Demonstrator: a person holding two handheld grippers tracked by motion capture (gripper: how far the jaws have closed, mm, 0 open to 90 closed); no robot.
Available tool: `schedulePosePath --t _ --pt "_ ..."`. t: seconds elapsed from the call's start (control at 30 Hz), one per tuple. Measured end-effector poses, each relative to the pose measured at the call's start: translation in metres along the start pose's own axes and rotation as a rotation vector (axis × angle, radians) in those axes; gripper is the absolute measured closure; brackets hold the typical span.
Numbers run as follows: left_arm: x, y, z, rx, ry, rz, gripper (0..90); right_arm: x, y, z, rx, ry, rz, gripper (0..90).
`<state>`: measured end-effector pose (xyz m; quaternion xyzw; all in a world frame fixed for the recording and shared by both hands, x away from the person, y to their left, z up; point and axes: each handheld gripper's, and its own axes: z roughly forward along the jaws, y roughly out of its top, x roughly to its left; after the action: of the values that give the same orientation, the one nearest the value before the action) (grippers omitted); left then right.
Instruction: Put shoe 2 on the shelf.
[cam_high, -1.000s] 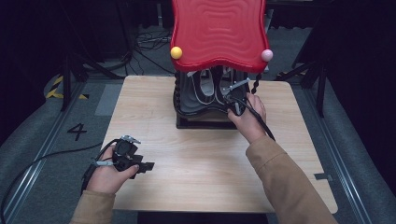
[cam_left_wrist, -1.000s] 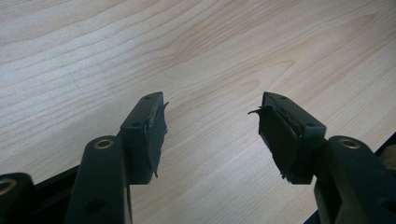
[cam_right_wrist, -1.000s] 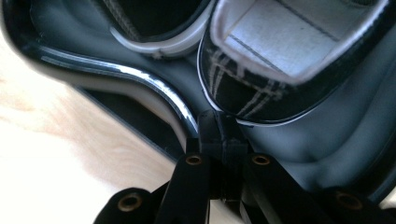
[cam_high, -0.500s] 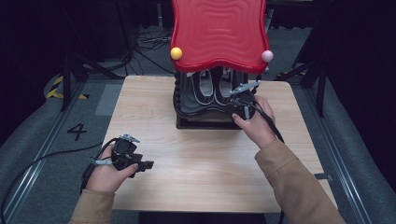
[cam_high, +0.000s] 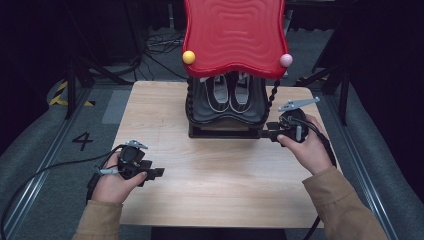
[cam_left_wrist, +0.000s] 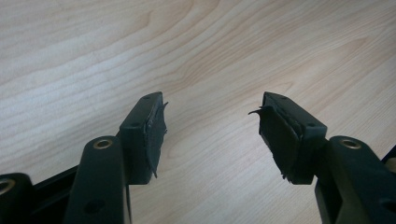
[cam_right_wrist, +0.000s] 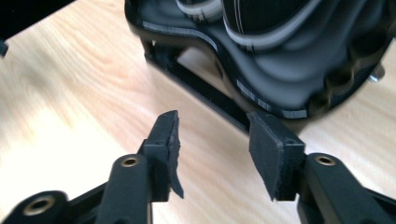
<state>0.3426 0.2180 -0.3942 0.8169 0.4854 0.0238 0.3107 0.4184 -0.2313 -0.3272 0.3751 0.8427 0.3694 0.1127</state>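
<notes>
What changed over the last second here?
The right gripper drew back out of the shoe rack to its front right corner, jaws open and holding nothing. The pair of shoes now lies on the lower shelf. The left gripper stayed on the table, open.

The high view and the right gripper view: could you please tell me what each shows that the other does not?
High view alone: the rack's red wavy top with its yellow ball and pink ball, both hands, and the left claw low over the table.

Right gripper view alone: the right claw close up, its jaws open, with worn pads.

Both: the black shoe rack holding a pair of shoes, and the wooden table.
</notes>
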Motion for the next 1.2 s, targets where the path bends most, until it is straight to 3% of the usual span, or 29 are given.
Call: schedulePosePath --t 0.27,0.37,0.4,0.5,0.73,1.0,1.2 --pt "0.000 0.008 0.001 -0.054 -0.015 0.069 36.9 -0.009 -0.038 -0.021 -0.008 0.009 -0.015 46.8" --pt "0.003 0.007 0.000 -0.056 -0.005 0.066 36.4 -0.010 -0.054 -0.029 -0.039 0.002 0.006 46.8" --pt "0.003 0.007 0.000 -0.056 -0.006 0.063 36.4 -0.013 -0.060 -0.031 -0.043 0.015 0.034 47.1" --pt "0.004 0.008 -0.003 -0.065 -0.010 0.063 36.1 -0.019 -0.065 -0.030 -0.005 0.015 0.033 45.3" --pt "0.007 0.007 -0.006 -0.072 -0.007 0.058 35.6 -0.032 -0.079 -0.034 0.015 0.007 0.088 43.0" --pt "0.008 0.005 -0.004 -0.044 -0.006 0.071 34.0 -0.049 -0.105 -0.025 0.083 0.025 0.162 36.5" --pt "0.010 0.002 0.002 0.011 -0.017 0.078 33.2 -0.058 -0.122 -0.010 0.209 -0.014 0.171 36.5"
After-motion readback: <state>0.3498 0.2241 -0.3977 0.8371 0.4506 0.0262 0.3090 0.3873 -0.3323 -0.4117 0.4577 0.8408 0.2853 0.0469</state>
